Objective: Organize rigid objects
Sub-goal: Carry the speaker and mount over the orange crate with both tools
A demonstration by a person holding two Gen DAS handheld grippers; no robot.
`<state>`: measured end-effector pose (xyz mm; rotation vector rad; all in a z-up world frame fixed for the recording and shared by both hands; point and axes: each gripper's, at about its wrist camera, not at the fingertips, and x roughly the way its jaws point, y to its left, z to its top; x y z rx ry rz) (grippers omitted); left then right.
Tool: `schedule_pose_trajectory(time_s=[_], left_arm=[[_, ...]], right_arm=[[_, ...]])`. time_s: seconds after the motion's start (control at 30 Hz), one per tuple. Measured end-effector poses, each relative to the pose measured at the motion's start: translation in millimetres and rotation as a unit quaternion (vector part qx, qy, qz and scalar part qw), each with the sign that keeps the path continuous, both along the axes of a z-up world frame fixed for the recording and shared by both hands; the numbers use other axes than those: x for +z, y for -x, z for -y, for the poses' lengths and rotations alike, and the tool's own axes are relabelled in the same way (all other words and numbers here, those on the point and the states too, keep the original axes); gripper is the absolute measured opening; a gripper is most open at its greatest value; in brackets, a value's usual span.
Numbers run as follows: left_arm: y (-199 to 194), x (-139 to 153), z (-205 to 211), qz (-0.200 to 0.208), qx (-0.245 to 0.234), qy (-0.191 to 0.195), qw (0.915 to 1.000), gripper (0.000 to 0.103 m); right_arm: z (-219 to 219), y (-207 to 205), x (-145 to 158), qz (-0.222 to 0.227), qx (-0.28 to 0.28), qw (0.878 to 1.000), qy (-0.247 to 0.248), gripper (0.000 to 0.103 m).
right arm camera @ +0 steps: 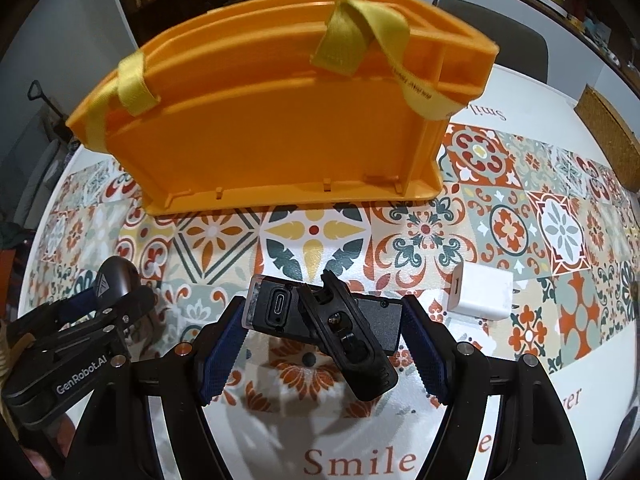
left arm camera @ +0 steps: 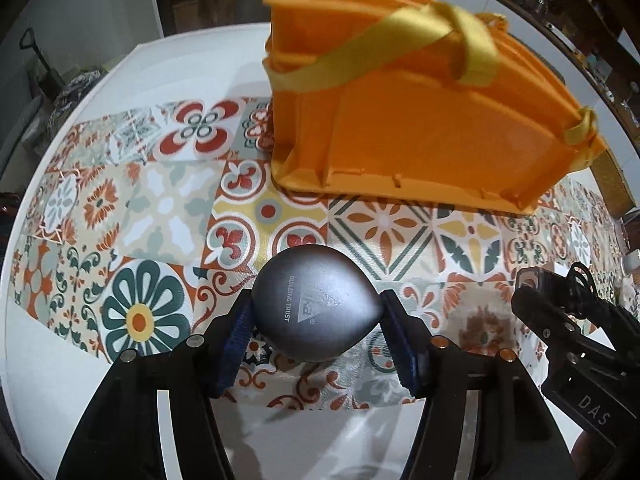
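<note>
My left gripper (left arm camera: pixel 316 312) is shut on a grey drop-shaped metal object (left arm camera: pixel 314 306) printed "BUILDING TRUST", held above the patterned tablecloth. My right gripper (right arm camera: pixel 324 320) is shut on a black rectangular device (right arm camera: pixel 320 314) with a USB-C port and a black clip across its front. An orange plastic basket (left arm camera: pixel 400 120) with yellow ribbon handles stands ahead of both grippers; it also shows in the right wrist view (right arm camera: pixel 272 120). The right gripper shows at the right of the left wrist view (left arm camera: pixel 532 288). The left gripper with the grey object (right arm camera: pixel 114 278) shows at the left of the right wrist view.
A white charger block (right arm camera: pixel 482 294) lies on the tablecloth to the right of my right gripper. A woven wicker item (right arm camera: pixel 608 136) sits at the table's far right edge. A grey chair back (right arm camera: pixel 492 28) stands behind the table.
</note>
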<state>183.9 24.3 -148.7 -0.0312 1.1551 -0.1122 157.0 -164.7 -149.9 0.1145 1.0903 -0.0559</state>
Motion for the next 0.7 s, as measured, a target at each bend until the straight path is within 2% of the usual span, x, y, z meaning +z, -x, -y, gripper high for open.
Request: schedule_pose_trajectory(time_s=[0.7], left_arm=[[8.7, 71.9, 11.2, 0.082, -0.023, 0.022, 0.9961, 0.062]], right_arm=[[4.8, 15.7, 67.6, 0.076, 0.008, 0.997, -0.008, 0.076]])
